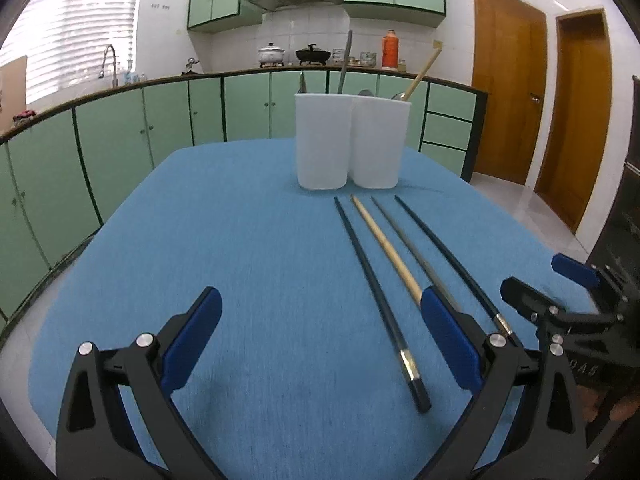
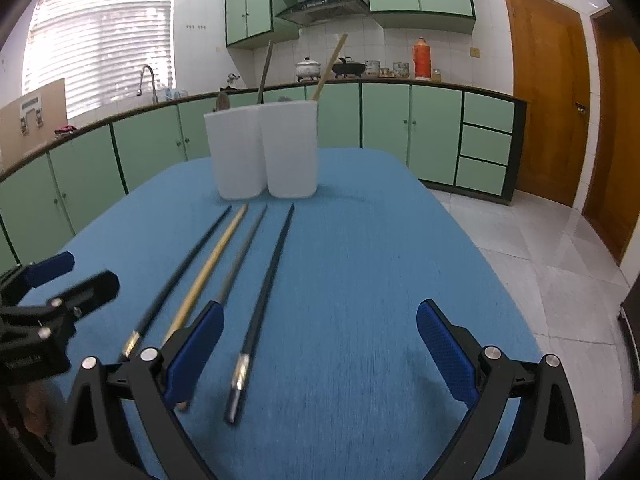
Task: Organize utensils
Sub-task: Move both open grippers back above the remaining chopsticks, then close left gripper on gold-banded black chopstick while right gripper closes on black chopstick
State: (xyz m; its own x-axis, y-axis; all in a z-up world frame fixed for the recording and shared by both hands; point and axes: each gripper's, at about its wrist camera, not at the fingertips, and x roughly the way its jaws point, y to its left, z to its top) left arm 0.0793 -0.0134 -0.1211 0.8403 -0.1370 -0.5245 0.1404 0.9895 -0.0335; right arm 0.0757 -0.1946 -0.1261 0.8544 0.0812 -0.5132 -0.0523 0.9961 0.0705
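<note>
Several chopsticks lie side by side on the blue tablecloth (image 1: pixel 240 240): a dark one (image 1: pixel 372 280), a wooden one (image 1: pixel 386 248), a grey one (image 1: pixel 412 248) and another dark one (image 1: pixel 444 256). They also show in the right wrist view, dark (image 2: pixel 188 264), wooden (image 2: pixel 212 264), grey (image 2: pixel 244 252), dark (image 2: pixel 268 280). A white two-part utensil holder (image 1: pixel 352 144) (image 2: pixel 264 152) stands beyond their tips with utensil handles sticking out. My left gripper (image 1: pixel 320 340) is open and empty, just left of the chopsticks' near ends. My right gripper (image 2: pixel 320 344) is open and empty over the rightmost chopstick's near end.
The right gripper (image 1: pixel 568 300) shows at the right edge of the left wrist view; the left gripper (image 2: pixel 52 292) shows at the left edge of the right wrist view. Green kitchen cabinets (image 1: pixel 248 104) run behind the table. The table's right edge drops to a tiled floor (image 2: pixel 540 248).
</note>
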